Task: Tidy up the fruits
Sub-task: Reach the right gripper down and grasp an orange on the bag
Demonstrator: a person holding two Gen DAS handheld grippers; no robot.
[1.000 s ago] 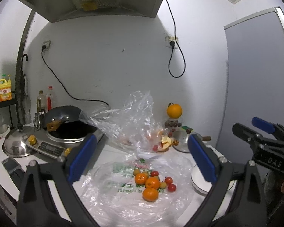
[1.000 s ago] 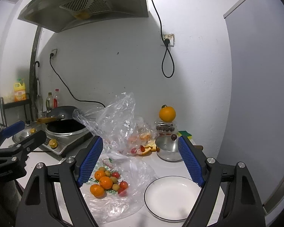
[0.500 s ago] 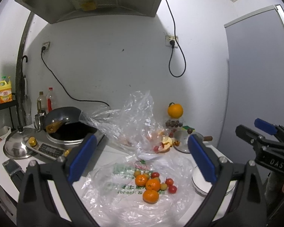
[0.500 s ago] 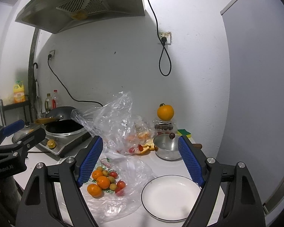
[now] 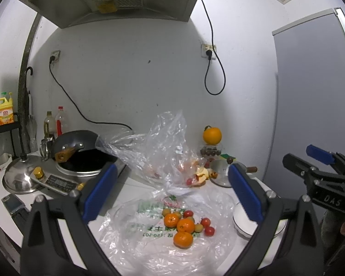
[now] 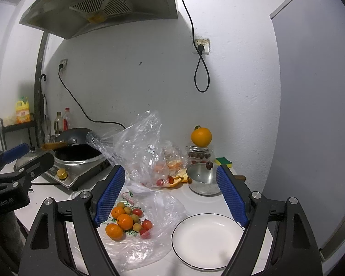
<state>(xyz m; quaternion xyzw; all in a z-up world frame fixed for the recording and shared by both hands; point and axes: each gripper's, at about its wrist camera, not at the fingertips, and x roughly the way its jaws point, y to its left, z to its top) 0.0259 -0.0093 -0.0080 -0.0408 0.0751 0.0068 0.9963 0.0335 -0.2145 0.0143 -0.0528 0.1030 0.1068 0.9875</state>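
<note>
A small heap of fruit lies on a flattened clear plastic bag (image 5: 149, 234): three oranges (image 5: 184, 225) (image 6: 125, 221), red cherry tomatoes (image 5: 209, 230) (image 6: 147, 224) and small yellow-green fruits (image 6: 136, 227). An empty white plate (image 6: 207, 241) with a dark rim sits to the right of the bag; its edge (image 5: 239, 227) shows in the left wrist view. My left gripper (image 5: 170, 193) hangs open above the heap, holding nothing. My right gripper (image 6: 170, 195) is open too, above the bag and plate. Each gripper appears in the other's view: right (image 5: 319, 163), left (image 6: 23, 158).
A second crumpled bag (image 6: 138, 151) with fruit and peels stands behind. A lidded steel pot (image 6: 203, 179), a large orange (image 6: 201, 136) on a small box, a sponge (image 6: 223, 161), a wok on an induction cooker (image 5: 80, 163), a lid (image 5: 20, 177) and bottles crowd the back.
Both grippers have drifted slightly and stayed open; the fruit heap sits a little lower in both views. Nothing on the counter has moved.
</note>
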